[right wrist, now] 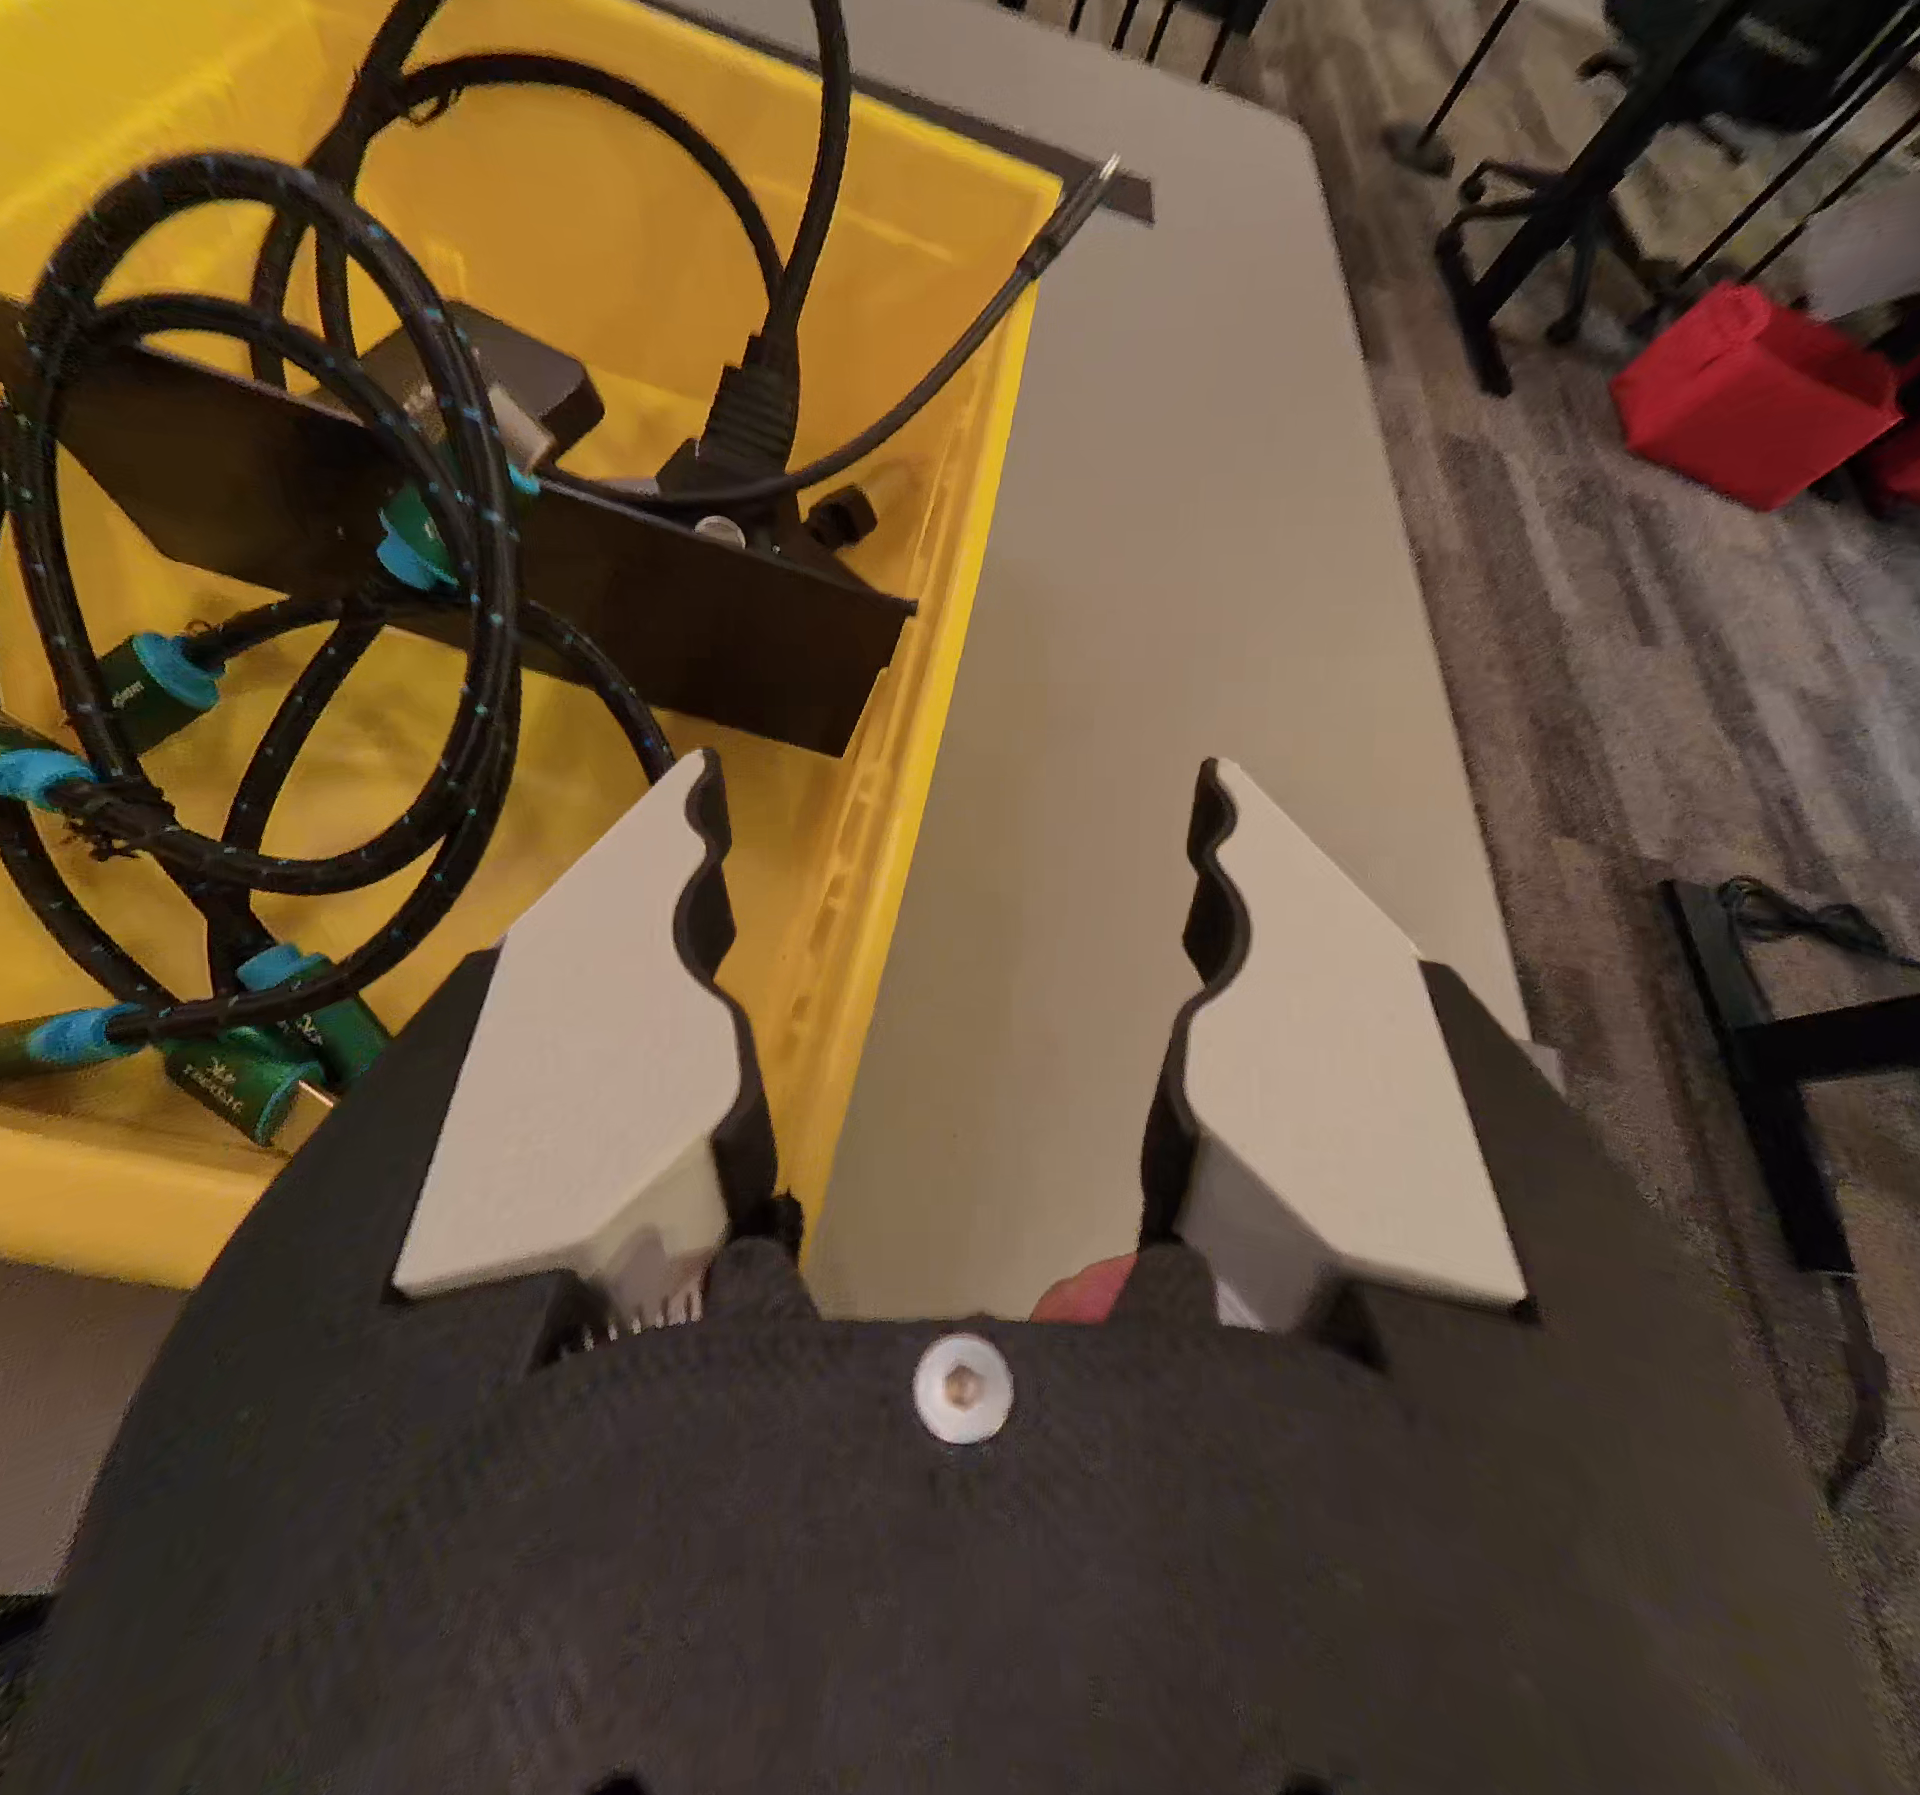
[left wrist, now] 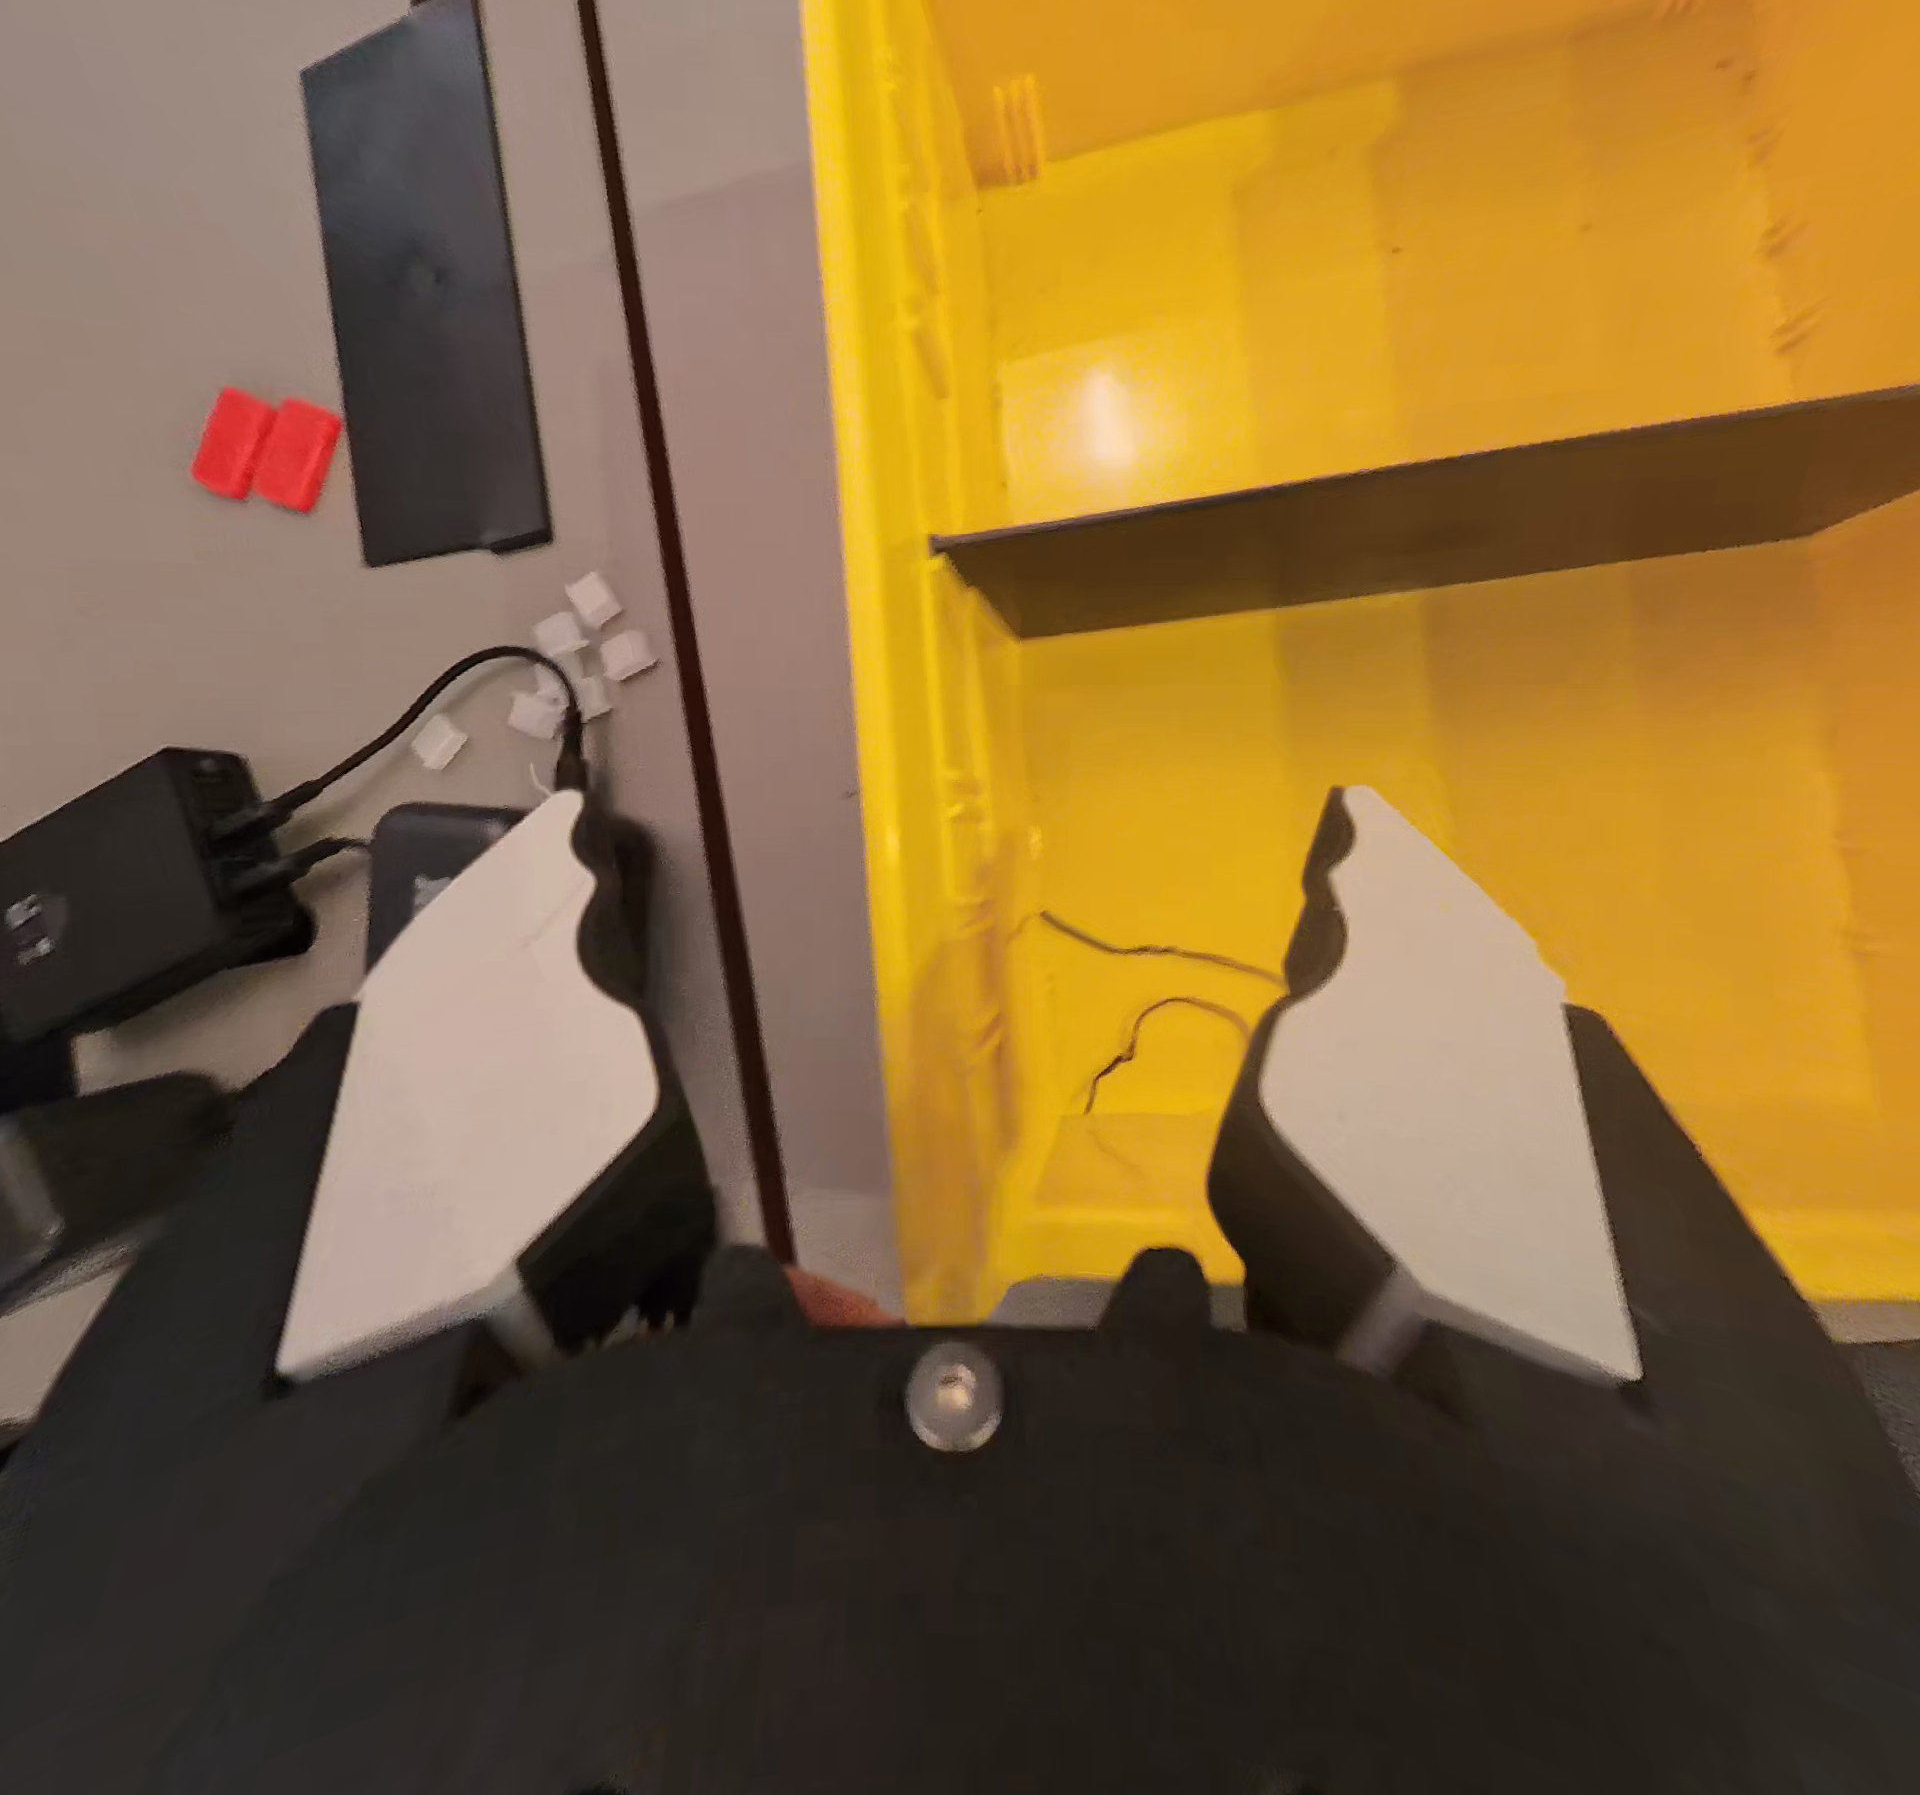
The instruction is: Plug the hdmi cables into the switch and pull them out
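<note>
My bin (right wrist: 935,602) is the biggest thing here, yellow, sitting on the grey table (right wrist: 1143,602). A black divider (left wrist: 1455,530) crosses it. In the right wrist view the cables (right wrist: 312,519) lie coiled in the bin, far left of my right gripper (right wrist: 954,769), well apart from it; their green plugs (right wrist: 249,1080) rest near the bin's near wall. A black box (right wrist: 488,374) sits beyond the divider among the coils; I cannot tell if it is the switch. My right gripper hangs over the table just right of the bin wall, jaws wide, holding nothing. My left gripper (left wrist: 956,800) is spread wide too, empty, straddling the bin's left wall. Left of it lie a black plate (left wrist: 416,270), a charger (left wrist: 135,872), white clips (left wrist: 592,644) and red blocks (left wrist: 265,444).
</note>
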`<move>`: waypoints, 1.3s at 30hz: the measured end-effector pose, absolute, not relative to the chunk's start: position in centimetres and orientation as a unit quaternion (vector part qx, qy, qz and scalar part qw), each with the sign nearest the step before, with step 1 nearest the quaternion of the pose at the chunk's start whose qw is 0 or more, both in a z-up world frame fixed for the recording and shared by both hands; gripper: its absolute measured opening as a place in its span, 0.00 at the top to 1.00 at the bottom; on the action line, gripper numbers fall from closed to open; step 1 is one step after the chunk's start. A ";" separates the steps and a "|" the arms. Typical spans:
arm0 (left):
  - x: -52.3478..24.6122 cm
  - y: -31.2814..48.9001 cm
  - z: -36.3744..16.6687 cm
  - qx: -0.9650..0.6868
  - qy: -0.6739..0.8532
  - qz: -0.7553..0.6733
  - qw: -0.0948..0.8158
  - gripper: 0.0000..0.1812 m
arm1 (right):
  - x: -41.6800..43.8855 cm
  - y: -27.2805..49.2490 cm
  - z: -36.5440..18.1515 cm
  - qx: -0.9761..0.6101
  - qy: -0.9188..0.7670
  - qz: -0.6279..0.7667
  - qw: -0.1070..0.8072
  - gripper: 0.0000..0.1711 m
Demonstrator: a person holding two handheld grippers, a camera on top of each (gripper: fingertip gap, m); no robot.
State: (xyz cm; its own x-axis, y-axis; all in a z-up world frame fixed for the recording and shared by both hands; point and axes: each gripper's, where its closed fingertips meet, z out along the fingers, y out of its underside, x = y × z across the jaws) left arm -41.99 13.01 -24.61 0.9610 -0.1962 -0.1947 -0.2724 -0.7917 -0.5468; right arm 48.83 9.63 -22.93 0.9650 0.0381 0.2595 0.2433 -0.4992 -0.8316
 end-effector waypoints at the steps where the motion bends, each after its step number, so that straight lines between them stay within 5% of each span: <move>1: -42.5 12.7 -25.0 -0.949 0.125 0.070 0.282 0.33 | 48.8 9.7 -23.6 -0.865 -0.083 -0.096 0.486 0.49; 5: -43.0 11.0 -27.9 -0.971 0.136 0.037 0.195 0.56 | 47.7 10.1 -26.0 -0.885 -0.101 -0.056 0.451 0.66; 9: -42.7 10.5 -29.3 -0.975 0.149 0.015 0.166 0.79 | 47.3 10.4 -26.3 -0.889 -0.107 -0.035 0.445 0.69; 14: -41.5 10.3 -29.3 -0.975 0.146 -0.054 0.162 0.96 | 45.8 10.6 -26.2 -0.884 -0.111 0.037 0.453 0.83; 24: -39.5 10.2 -28.9 -0.965 0.151 -0.077 0.199 0.97 | 41.0 10.7 -26.0 -0.875 -0.139 0.078 0.458 0.83; 39: -39.2 8.0 -25.6 -0.947 0.138 -0.076 0.280 0.97 | 22.1 11.7 -25.8 -0.831 -0.254 0.193 0.455 0.74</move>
